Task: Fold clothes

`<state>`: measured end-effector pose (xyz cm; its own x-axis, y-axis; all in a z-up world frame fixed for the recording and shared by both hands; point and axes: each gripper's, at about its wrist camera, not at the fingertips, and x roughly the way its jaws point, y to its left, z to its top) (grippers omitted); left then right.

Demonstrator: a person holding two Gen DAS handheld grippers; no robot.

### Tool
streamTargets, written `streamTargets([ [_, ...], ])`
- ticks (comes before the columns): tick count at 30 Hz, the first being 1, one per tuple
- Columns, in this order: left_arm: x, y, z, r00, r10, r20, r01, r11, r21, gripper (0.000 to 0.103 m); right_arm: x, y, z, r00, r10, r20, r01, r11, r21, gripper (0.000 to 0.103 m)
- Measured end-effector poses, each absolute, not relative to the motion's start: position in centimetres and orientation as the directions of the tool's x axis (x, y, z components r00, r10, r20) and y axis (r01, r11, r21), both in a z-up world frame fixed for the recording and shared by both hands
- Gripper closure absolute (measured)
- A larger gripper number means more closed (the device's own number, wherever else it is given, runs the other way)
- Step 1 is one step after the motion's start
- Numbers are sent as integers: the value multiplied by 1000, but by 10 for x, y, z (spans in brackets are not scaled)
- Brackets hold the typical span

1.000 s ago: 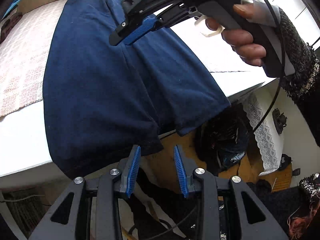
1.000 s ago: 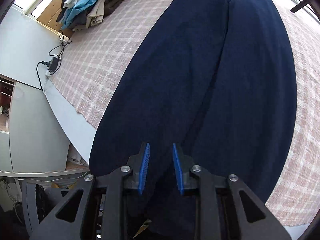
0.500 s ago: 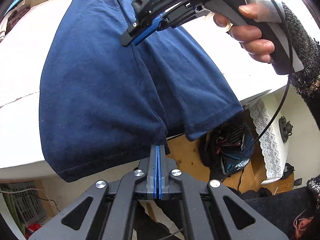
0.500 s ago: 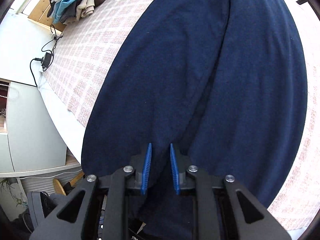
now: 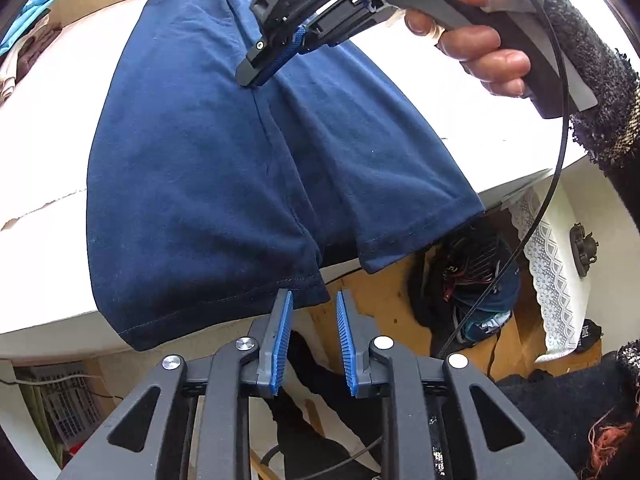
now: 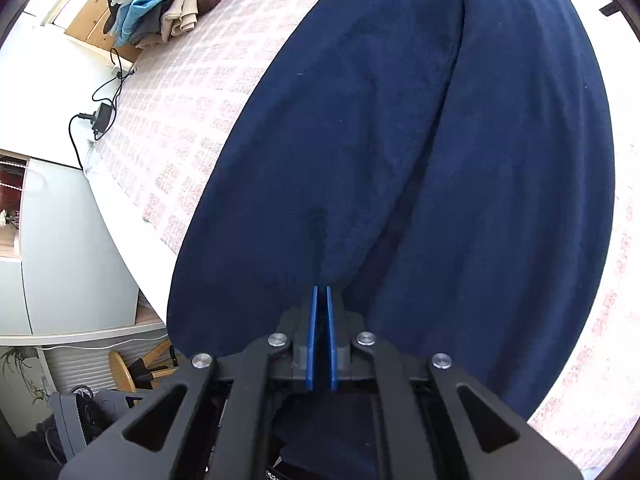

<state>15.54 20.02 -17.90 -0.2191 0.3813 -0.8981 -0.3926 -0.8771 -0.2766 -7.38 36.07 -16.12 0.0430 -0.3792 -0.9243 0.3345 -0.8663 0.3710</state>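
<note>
While steeply down-tilted, right hand-held gripper (image 6: 320, 292) pinching navy garment (image 6: 400, 140).

Navy garment (image 5: 208, 168): top end cut off at the upper edge of the left wrist view; lower hem hidden behind the gripper body at the bottom of the right wrist view.
Right gripper (image 5: 256, 76): pads nearly hidden between its jaws, tips set on the cloth; whether cloth is pinched cannot be told.
Pile of clothes (image 6: 160, 4): cut off at the upper left edge; single pieces cannot be told apart.
Sleeve (image 5: 600, 92): cut off at the right edge.
Clutter under the desk (image 5: 472, 280): dark, items unclear.
</note>
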Motion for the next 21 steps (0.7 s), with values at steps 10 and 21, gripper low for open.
streamTargets([
  [10,150,193,-185,-224,345,-911,-334,-906,-261,99,-70,368,-159,50,-393,-918,322,-864,387,97],
  [21,169,218,-156,-276,347,-896,-487,-854,-181,99,-65,407,-124,-50,-576,-816,286,-791,541,101],
])
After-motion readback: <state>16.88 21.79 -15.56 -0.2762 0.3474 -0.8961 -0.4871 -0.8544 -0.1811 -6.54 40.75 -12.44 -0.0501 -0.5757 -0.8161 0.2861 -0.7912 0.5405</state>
